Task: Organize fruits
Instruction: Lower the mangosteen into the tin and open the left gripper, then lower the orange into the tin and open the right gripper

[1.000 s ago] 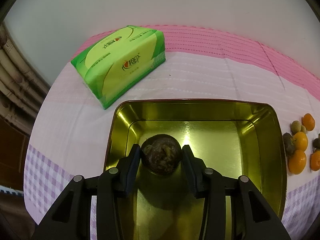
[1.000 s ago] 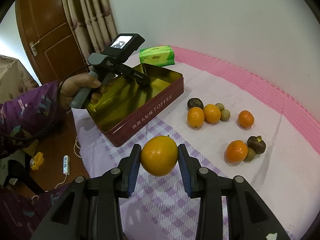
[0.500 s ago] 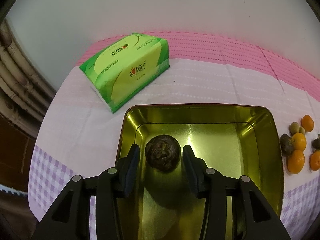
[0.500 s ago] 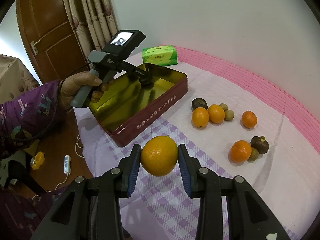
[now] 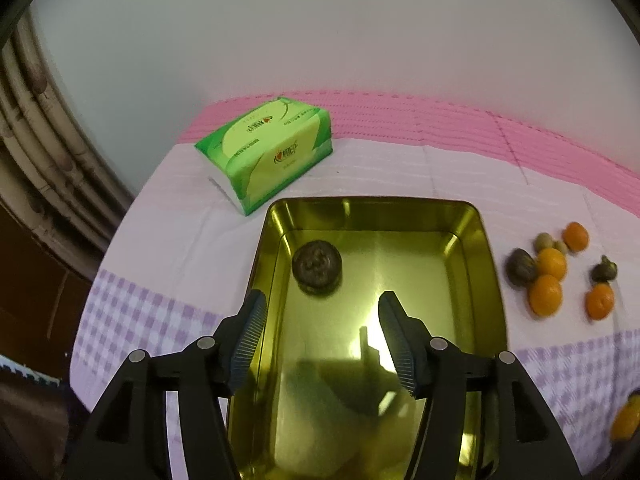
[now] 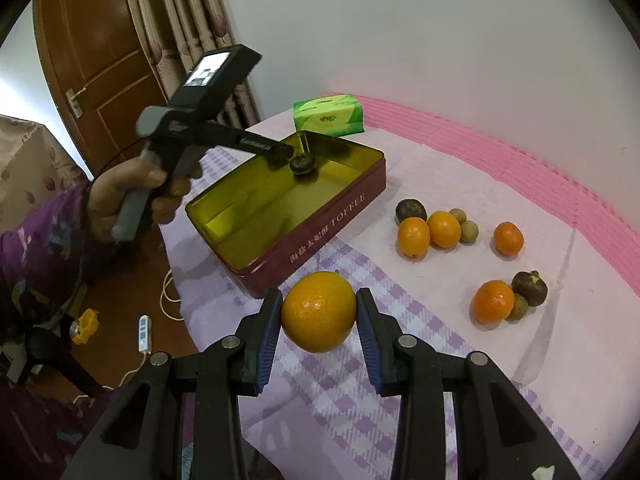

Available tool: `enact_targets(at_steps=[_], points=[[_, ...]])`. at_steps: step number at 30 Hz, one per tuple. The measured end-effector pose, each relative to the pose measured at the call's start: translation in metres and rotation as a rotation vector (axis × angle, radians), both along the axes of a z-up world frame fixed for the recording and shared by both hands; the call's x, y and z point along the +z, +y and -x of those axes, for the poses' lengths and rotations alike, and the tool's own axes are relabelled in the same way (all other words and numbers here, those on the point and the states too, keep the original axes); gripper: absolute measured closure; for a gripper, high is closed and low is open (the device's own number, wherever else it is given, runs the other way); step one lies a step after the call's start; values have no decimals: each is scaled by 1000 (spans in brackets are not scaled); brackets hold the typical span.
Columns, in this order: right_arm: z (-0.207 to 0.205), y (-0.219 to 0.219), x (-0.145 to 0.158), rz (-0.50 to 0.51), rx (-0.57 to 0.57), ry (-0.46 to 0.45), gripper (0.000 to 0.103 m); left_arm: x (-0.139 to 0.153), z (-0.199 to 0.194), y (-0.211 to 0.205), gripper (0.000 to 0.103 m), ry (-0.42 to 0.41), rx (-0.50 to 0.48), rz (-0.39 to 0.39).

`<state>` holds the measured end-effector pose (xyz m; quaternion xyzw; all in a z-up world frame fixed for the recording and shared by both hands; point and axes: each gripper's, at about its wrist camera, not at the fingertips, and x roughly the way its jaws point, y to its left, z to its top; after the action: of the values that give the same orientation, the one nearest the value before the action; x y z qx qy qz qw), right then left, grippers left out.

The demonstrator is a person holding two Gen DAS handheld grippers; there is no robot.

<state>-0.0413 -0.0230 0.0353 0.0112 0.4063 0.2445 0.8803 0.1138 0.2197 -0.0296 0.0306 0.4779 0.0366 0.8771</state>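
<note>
Checked cloth is covering our bench [image 6: 320,396]. We are spreading the left gripper [image 5: 320,336] fingers, leaving the dark fruit [image 5: 317,266] in the tin [image 6: 332,232]; right gripper [image 6: 317,322] fingers are pinching an orange [image 6: 319,311], queued for the tin.

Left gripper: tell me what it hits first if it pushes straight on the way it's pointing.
Probably the gold floor of the toffee tin, just right of the dark fruit. The left gripper, its jaws opening with nothing between them, points down into the tin; depth is hard to judge.

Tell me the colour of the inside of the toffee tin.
Shiny gold-yellow inside the tin, clearest in the left wrist view.
</note>
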Motion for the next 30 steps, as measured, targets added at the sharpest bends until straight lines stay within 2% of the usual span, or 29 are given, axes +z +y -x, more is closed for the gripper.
enact_targets(at_steps=[7, 12, 15, 19, 24, 30], points=[[-21, 10, 15, -15, 26, -16, 69, 26, 39, -4, 38, -10, 45, 16], [-49, 29, 26, -31, 61, -31, 69, 42, 69, 1, 33, 31, 105, 55], [-68, 43, 30, -43, 80, -29, 69, 48, 88, 1, 31, 24, 151, 39], [-92, 65, 29, -25, 106, -23, 69, 50, 110, 0, 24, 32, 190, 25], [-120, 83, 17, -1, 105, 5, 69, 45, 131, 7, 23, 46, 266, 56], [-148, 97, -5, 38, 79, 61, 69, 31, 130, 15, 23, 69, 296, 38]])
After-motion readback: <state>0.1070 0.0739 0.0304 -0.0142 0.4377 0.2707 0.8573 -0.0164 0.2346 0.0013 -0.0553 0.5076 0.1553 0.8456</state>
